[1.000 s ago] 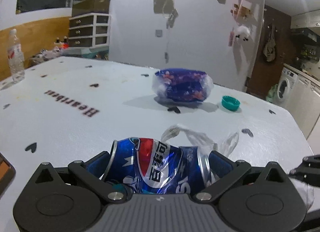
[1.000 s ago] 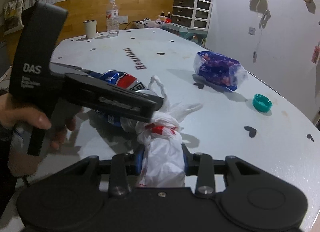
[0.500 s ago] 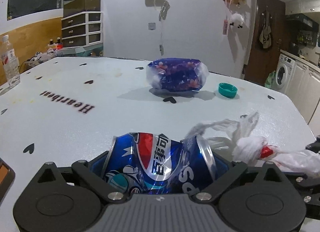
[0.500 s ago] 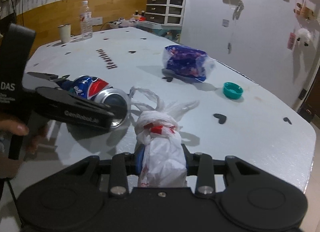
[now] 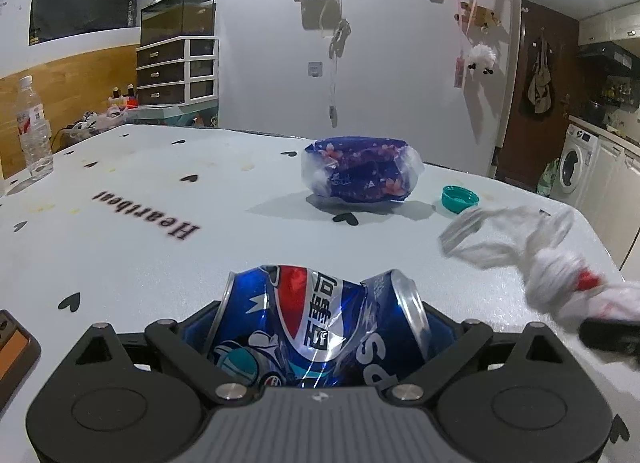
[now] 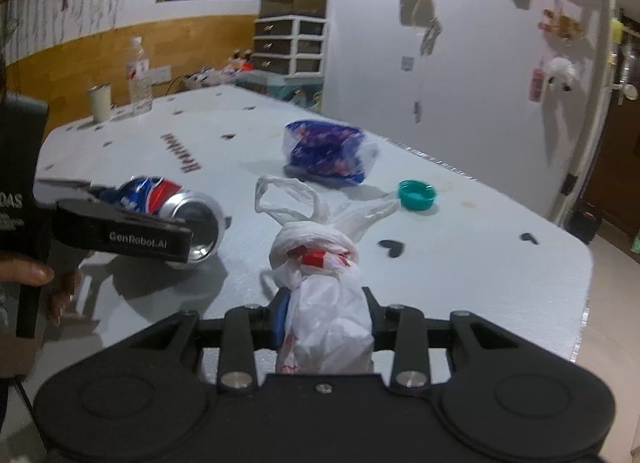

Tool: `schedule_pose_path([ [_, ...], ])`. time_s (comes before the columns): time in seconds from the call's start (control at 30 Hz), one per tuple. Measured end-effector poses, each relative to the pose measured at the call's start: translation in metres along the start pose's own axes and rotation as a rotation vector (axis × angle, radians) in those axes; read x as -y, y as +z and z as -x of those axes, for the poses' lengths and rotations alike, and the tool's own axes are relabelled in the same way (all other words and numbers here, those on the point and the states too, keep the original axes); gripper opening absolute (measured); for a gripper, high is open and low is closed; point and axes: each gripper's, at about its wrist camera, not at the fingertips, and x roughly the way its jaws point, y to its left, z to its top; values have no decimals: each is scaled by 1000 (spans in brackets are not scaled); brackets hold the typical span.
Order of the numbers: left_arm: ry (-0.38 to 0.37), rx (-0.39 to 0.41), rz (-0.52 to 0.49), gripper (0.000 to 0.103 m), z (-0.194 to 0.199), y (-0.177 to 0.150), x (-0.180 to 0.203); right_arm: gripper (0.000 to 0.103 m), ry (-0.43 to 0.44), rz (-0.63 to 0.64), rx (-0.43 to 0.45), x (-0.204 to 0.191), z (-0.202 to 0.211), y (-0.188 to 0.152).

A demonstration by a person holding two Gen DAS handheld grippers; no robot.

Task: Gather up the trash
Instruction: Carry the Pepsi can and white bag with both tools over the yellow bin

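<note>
My left gripper (image 5: 320,327) is shut on a crushed blue Pepsi can (image 5: 316,323), held just above the white table (image 5: 140,263); the can also shows in the right wrist view (image 6: 176,215). My right gripper (image 6: 324,315) is shut on a knotted white plastic bag (image 6: 320,287) with red print, held to the right of the can; it also shows in the left wrist view (image 5: 560,275). A purple-blue snack bag (image 5: 360,175) and a teal bottle cap (image 5: 460,199) lie farther back on the table.
A water bottle (image 5: 34,131) stands at the far left table edge, with a cup (image 6: 99,103) beside it. A drawer unit (image 5: 176,71) stands behind the table. A washing machine (image 5: 576,167) is at the right. The table's right edge (image 6: 584,303) is close.
The right gripper with the white bag has drawn away to the right of the can and risen. The left gripper still holds the can, slightly lifted.
</note>
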Motion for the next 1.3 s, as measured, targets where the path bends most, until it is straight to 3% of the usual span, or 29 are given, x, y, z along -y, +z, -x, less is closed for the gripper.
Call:
schedule_pose_path([
  [0.67,-128,93,-100,97,92,0,95,36,-154,-149,70,48,104,-33],
  [1.3,-329,58,-201,97,135,-41,234,36,-369,-331,75,128,218,-127],
])
